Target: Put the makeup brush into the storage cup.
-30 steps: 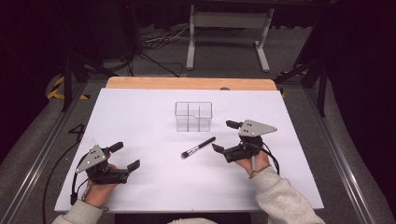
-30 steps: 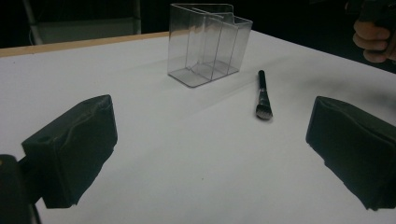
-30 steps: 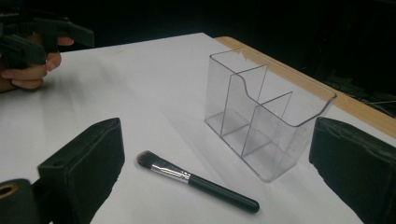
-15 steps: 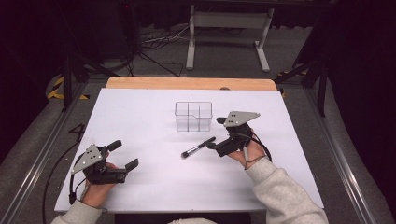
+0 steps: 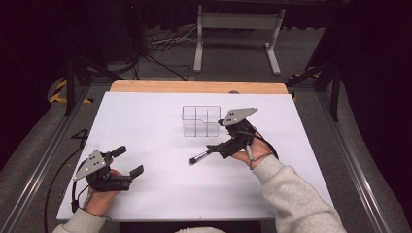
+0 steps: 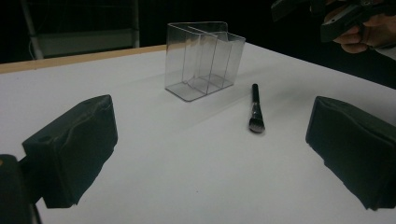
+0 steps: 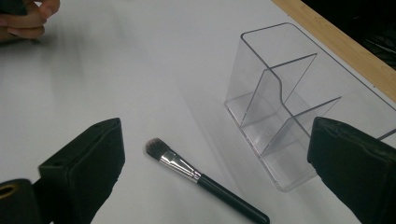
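Note:
A black makeup brush [image 5: 200,156] lies flat on the white table [image 5: 145,126], bristles toward the near left. Just behind it stands a clear, empty acrylic organizer [image 5: 200,121] with several compartments. My right gripper [image 5: 218,136] hovers over the brush's handle end, beside the organizer, open. In the right gripper view the brush [image 7: 196,175] lies between the wide-apart jaws of the right gripper [image 7: 217,154], with the organizer [image 7: 289,116] to the right. My left gripper [image 5: 128,161] rests open near the front left; in the left gripper view its jaws [image 6: 210,135] frame the brush [image 6: 256,109] and organizer [image 6: 203,58].
A wooden strip [image 5: 199,87] edges the table's far side. Beyond it are a metal stand [image 5: 235,29] and cables on a dark floor. The person's right hand and gripper [image 6: 345,18] sit at the top right of the left gripper view.
My right gripper has moved forward and left, from the table's right side to over the brush's handle end by the organizer. The left gripper and the brush have stayed put.

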`<action>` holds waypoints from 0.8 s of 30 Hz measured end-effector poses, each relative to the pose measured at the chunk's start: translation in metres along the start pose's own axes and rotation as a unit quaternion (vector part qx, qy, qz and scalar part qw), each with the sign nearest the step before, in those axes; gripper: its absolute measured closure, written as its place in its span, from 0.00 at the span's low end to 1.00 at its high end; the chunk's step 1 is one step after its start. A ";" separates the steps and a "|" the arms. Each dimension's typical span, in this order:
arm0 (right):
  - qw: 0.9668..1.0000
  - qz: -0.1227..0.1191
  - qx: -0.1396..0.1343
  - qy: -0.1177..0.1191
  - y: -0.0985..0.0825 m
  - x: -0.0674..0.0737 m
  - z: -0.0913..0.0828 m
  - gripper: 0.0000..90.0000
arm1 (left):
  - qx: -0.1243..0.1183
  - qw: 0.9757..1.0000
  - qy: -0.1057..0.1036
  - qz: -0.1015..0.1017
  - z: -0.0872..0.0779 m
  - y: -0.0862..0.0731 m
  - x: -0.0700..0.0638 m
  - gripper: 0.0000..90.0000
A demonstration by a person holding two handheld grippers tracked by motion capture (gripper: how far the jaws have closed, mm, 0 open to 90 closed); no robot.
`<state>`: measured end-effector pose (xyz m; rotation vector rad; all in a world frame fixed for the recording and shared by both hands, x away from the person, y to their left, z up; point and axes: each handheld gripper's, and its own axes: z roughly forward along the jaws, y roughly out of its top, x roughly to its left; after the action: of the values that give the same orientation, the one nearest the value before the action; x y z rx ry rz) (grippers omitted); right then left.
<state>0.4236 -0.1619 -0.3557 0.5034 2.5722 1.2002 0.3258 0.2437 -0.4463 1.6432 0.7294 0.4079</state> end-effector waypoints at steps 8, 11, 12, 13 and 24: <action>0.999 -0.005 0.035 0.008 0.009 -0.005 0.003 0.05 | 0.002 1.000 -0.004 -0.001 0.000 0.000 0.000 0.03; 0.997 -0.014 0.068 0.016 0.015 -0.005 0.003 0.05 | 0.004 1.000 -0.005 -0.003 0.001 -0.001 -0.001 0.03; 0.997 -0.018 0.077 0.018 0.017 -0.006 0.004 0.05 | 0.004 1.000 -0.006 -0.003 0.001 -0.001 -0.001 0.03; 0.996 -0.021 0.086 0.019 0.019 -0.005 0.004 0.05 | 0.005 1.000 -0.006 -0.002 0.001 -0.001 -0.001 0.03; 0.988 -0.042 0.146 0.035 0.029 -0.011 0.013 0.06 | 0.006 1.000 -0.006 -0.003 0.001 -0.001 0.000 0.03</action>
<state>0.4442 -0.1399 -0.3403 0.4131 2.8145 0.8316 0.3257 0.2431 -0.4477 1.6527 0.7280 0.3899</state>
